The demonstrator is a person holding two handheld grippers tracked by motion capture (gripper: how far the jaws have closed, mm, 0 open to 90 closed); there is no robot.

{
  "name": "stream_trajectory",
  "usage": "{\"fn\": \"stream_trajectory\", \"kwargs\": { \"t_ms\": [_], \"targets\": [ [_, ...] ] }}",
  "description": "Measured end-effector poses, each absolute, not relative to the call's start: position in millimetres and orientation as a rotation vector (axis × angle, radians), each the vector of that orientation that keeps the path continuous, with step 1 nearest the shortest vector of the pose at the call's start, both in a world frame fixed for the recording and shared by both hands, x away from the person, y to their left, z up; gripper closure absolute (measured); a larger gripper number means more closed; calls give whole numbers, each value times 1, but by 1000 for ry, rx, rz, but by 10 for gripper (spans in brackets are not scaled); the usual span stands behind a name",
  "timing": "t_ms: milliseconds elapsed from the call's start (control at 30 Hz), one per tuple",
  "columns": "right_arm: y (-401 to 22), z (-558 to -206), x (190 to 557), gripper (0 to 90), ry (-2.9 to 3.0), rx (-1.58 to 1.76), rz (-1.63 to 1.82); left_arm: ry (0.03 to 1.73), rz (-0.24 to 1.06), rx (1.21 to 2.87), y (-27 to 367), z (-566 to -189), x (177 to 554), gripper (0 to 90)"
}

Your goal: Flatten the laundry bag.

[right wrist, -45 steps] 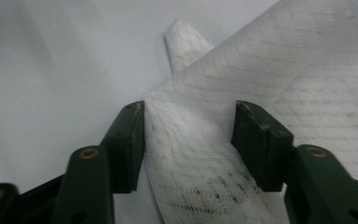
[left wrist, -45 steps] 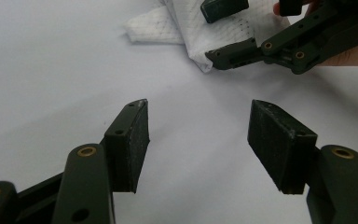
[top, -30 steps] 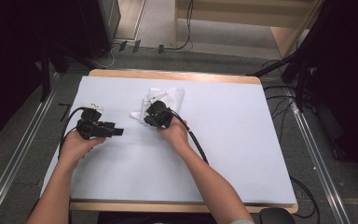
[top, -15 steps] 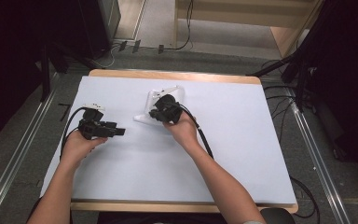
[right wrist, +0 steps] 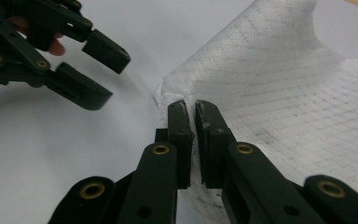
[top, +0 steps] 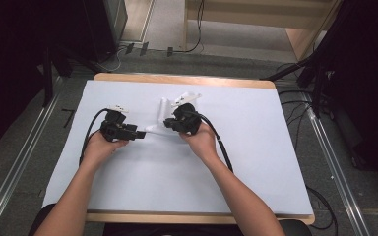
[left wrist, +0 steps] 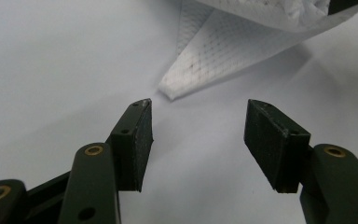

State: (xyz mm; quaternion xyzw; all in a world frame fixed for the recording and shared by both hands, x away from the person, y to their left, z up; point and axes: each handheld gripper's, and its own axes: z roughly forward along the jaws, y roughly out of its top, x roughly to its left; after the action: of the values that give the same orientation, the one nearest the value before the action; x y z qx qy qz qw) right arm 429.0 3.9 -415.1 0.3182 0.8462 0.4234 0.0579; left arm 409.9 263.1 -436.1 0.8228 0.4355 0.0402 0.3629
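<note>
Nearest us, our two bare forearms come up over the pale blue sheet covering the wooden table (top: pixel 256 196), one hand on each tool. Our left gripper (left wrist: pixel 198 135) has its black jaws spread apart and has just been closing a little, with nothing between the pads; a pointed corner of the white, quilted paper towel (left wrist: pixel 214 60) lies on the sheet just beyond its tips, not touching them. Our right gripper (right wrist: pixel 190 116) is clenched on a fold of that paper towel (right wrist: pixel 279 93), the pads pinching the edge while the rest billows up behind. From above, the towel (top: pixel 170 105) sits near the table's middle, between and beyond both grippers. There are no containers on the table.
</note>
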Motion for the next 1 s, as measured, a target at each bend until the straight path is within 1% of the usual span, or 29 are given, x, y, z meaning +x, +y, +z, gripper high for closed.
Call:
{"fn": "stream_trajectory", "kwargs": {
  "t_ms": [67, 233, 367, 533, 600, 633, 667, 767, 833, 867, 900, 1000],
  "targets": [
    [4, -414, 429, 871, 2562, 962, 1285, 1103, 136, 2112, 255, -439, 418, 447],
    [3, -414, 428, 870, 2561, 971, 1293, 1094, 144, 2152, 246, -443, 429, 455],
    [2, -415, 426, 870, 2555, 971, 1307, 1119, 104, 2109, 245, -452, 436, 459],
    [2, -418, 425, 870, 2556, 979, 1313, 1106, 111, 2129, 241, -456, 437, 484],
    [2, -418, 425, 870, 2553, 981, 1312, 1097, 131, 2143, 240, -456, 436, 537],
    [2, -418, 424, 868, 2551, 988, 1309, 1095, 106, 2142, 238, -457, 435, 621],
    [1, -418, 424, 869, 2551, 988, 1312, 1097, 125, 2146, 237, -457, 435, 633],
    [0, -418, 424, 868, 2552, 984, 1310, 1095, 159, 2167, 235, -457, 434, 716],
    [-2, -418, 425, 869, 2548, 989, 1306, 1103, 164, 2166, 236, -457, 434, 805],
    [-2, -418, 425, 868, 2549, 998, 1309, 1109, 118, 2150, 236, -458, 434, 851],
    [-2, -418, 425, 868, 2549, 998, 1309, 1109, 118, 2150, 236, -458, 434, 887],
    [-5, -417, 426, 868, 2546, 1000, 1307, 1102, 121, 2159, 234, -458, 433, 897]
  ]
}}
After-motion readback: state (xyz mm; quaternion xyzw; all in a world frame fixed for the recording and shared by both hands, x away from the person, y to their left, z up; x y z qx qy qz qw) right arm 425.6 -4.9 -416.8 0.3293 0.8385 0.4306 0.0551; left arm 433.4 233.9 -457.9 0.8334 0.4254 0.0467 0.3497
